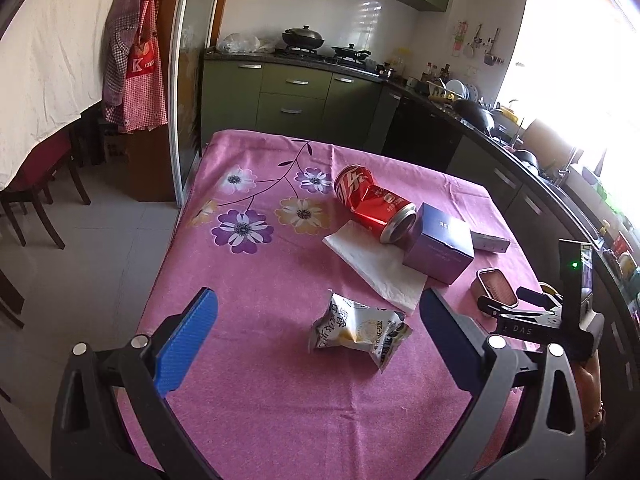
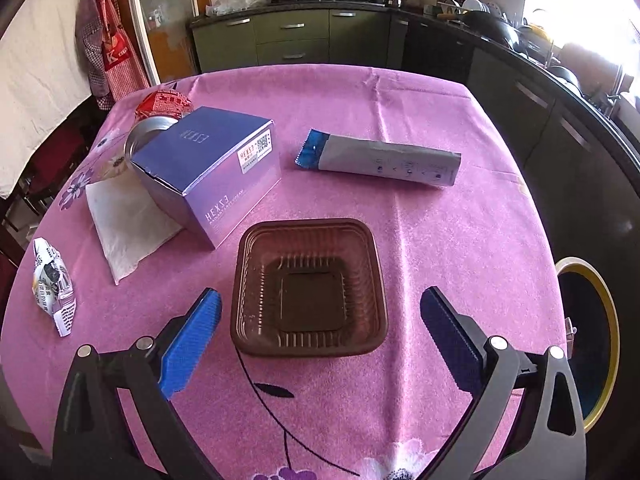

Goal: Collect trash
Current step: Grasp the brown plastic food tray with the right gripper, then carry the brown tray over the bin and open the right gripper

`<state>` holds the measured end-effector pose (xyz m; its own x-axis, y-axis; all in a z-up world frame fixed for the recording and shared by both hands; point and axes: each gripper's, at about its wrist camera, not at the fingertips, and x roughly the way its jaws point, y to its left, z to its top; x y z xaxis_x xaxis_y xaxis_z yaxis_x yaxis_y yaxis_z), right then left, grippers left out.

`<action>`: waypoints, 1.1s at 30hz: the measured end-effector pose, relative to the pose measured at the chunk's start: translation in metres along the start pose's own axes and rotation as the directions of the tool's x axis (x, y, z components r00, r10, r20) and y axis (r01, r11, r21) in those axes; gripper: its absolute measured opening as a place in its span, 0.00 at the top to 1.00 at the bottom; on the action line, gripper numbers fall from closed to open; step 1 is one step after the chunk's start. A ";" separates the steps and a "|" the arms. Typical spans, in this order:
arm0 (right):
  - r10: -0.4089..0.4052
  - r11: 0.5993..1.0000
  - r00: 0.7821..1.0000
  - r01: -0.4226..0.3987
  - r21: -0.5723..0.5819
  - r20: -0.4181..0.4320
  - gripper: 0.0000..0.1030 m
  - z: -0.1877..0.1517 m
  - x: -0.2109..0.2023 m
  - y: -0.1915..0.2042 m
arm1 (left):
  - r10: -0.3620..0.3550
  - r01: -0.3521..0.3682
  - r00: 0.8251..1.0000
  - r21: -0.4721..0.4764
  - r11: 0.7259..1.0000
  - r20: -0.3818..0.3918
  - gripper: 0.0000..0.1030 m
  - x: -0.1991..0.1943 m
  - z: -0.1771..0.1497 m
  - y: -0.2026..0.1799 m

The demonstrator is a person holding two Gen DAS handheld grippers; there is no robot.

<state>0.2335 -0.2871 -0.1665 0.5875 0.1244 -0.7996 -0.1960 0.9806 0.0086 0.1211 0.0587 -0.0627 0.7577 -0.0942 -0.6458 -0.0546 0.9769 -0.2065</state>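
On the pink flowered tablecloth (image 1: 256, 360) lies a crumpled white snack wrapper (image 1: 358, 330), between the fingers of my open left gripper (image 1: 318, 336), slightly ahead. Beyond it are a white napkin (image 1: 376, 266), a dented red can (image 1: 374, 206) on its side and a purple box (image 1: 438, 248). My open right gripper (image 2: 320, 338) hovers over a brown plastic tray (image 2: 310, 286). The purple box (image 2: 212, 168), the can (image 2: 154, 122), the napkin (image 2: 128, 228), the wrapper (image 2: 54, 286) and a silver-blue packet (image 2: 380, 158) also lie in the right wrist view.
A bin with a yellow rim (image 2: 594, 344) stands off the table's right edge. The right gripper's body (image 1: 544, 320) shows at the right of the left wrist view. Kitchen cabinets (image 1: 296, 96) and a cluttered counter (image 1: 520, 152) stand behind; chairs (image 1: 36, 192) are at left.
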 end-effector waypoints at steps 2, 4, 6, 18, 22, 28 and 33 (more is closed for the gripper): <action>-0.011 1.000 1.000 0.011 0.001 -0.014 0.05 0.002 0.006 -0.001 | -0.004 0.004 1.000 -0.003 1.000 0.000 0.07 0.000 0.000 0.000; -0.011 1.000 1.000 0.011 0.002 -0.023 0.05 0.004 0.011 -0.002 | -0.002 0.002 1.000 -0.008 1.000 -0.003 0.07 0.000 0.001 0.000; -0.013 1.000 1.000 0.013 -0.002 -0.018 0.05 0.005 0.012 -0.002 | -0.001 0.001 1.000 -0.009 1.000 -0.004 0.07 -0.001 0.001 0.000; 0.017 0.999 1.000 -0.016 0.032 -0.017 0.34 0.000 -0.001 -0.010 | -0.006 0.006 1.000 0.028 1.000 0.005 0.07 -0.015 0.001 -0.014; 0.062 0.997 0.998 -0.064 0.050 0.032 0.34 -0.007 -0.032 -0.015 | 0.002 -0.003 1.000 0.042 0.999 0.028 0.07 -0.027 0.005 -0.018; -0.011 0.991 0.990 -0.008 0.131 0.141 0.34 -0.018 -0.097 -0.062 | 0.003 -0.005 0.999 0.053 0.999 0.035 0.07 -0.033 0.005 -0.022; -0.208 0.940 0.974 0.173 0.295 0.091 0.33 -0.036 -0.112 -0.149 | -0.011 0.010 1.000 0.065 0.998 0.016 0.07 -0.025 0.004 -0.028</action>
<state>0.1689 -0.4531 -0.1001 0.6842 -0.0690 -0.7260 0.1493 0.9877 0.0469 0.1063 0.0347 -0.0380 0.7685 -0.1020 -0.6316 -0.0047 0.9863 -0.1650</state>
